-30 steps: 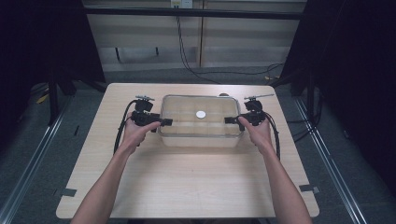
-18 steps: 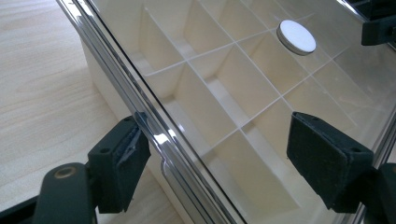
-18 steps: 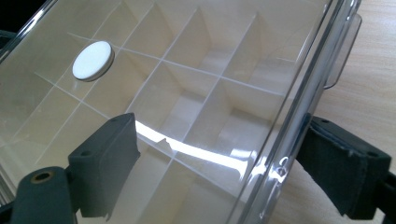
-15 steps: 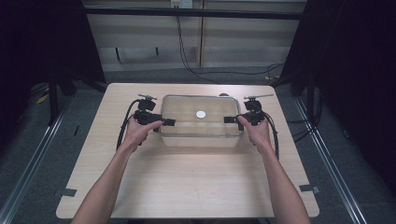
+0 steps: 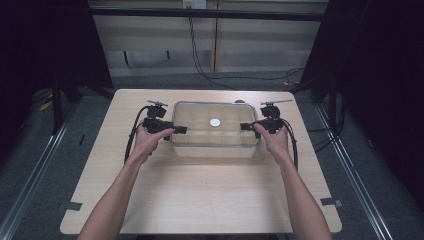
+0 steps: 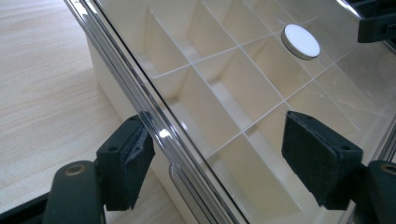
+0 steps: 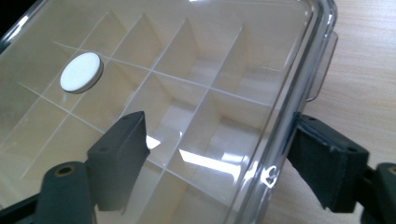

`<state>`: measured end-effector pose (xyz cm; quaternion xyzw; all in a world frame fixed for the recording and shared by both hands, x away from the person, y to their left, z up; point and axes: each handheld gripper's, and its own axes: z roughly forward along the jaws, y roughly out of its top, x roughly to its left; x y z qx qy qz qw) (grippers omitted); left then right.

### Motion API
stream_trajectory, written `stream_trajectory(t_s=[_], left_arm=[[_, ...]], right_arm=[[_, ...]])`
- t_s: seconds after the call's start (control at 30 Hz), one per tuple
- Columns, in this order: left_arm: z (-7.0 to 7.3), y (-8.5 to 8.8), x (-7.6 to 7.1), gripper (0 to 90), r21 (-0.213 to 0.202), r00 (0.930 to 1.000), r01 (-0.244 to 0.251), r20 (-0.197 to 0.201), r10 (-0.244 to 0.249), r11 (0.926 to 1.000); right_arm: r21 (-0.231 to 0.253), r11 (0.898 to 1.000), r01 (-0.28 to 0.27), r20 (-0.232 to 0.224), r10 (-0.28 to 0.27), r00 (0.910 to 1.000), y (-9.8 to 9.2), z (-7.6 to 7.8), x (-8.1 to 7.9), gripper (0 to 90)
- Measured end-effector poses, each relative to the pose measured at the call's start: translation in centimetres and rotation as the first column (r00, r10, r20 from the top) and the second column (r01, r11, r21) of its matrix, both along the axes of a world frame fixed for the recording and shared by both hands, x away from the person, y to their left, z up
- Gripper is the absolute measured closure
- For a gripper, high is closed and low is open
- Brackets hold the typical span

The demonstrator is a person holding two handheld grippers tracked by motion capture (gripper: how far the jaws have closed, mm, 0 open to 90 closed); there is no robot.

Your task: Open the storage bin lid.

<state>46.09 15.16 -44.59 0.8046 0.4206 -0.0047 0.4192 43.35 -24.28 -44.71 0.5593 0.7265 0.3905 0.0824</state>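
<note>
Both grippers' jaws have just been closing, straddling the clear-lidded, compartmented box (image 5: pixel 215 131).

Both sets of jaws have just been closing a little: the left gripper (image 6: pixel 215 172) and the right gripper (image 7: pixel 219 163) now narrow around the end rims of the clear lid (image 5: pixel 215 114).

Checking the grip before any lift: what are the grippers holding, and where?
Nothing yet. The left gripper and right gripper straddle the clear lid at its end rims; jaws have just been closing, not clamped.
</note>
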Motion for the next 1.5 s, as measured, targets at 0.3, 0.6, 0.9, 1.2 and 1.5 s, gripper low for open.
stream_trajectory(t_s=[0.3,0.6,0.9,1.2,1.5], left_arm=[[-0.1,0.0,-0.2,26.3,-0.009,0.9999,-0.011,0.004,0.011,0.9999],[0.2,0.2,-0.5,27.5,0.003,0.9996,-0.007,0.028,0.007,1.0000],[0.6,0.5,-0.8,31.4,-0.008,0.9985,-0.017,0.053,0.017,0.9998],[1.0,0.6,-1.0,35.3,-0.021,0.9972,-0.023,0.070,0.024,0.9995],[1.1,0.6,-1.3,42.2,-0.022,0.9960,-0.022,0.087,0.024,0.9995]], right_arm=[[0.022,0.999,0.034,0.011,-0.034,0.9994,0.0,-0.1,-0.1,22.7],[0.046,0.998,0.041,0.003,-0.041,0.9992,0.0,0.0,-0.1,20.9],[-0.001,0.999,0.048,0.007,-0.048,0.9988,0.5,0.1,-0.2,20.4],[0.030,0.997,0.073,0.020,-0.074,0.9971,0.3,0.5,-0.4,20.9],[0.064,0.995,0.082,0.061,-0.086,0.9944,-0.7,1.3,-0.9,31.9]])
